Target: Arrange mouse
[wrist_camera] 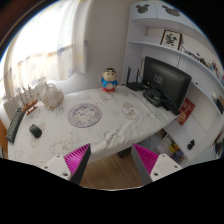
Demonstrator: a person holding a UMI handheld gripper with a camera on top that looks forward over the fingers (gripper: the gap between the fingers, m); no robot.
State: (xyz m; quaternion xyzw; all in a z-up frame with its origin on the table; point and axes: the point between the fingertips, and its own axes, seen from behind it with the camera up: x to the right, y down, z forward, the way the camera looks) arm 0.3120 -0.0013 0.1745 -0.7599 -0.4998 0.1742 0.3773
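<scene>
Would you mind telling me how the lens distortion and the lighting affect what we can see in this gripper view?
In the gripper view, the wide-angle lens bows the white table and the shelves into curves; daylight from the window washes out that side, while the monitor stays dark; the mouse is small but distinct; the gripper hangs open above the floor, its pink pads vivid.

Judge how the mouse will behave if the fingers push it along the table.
The mouse looks small and low, so it probably slides rather than tips. The table looks smooth, so it may skid easily. The open gripper is far from it.
</scene>
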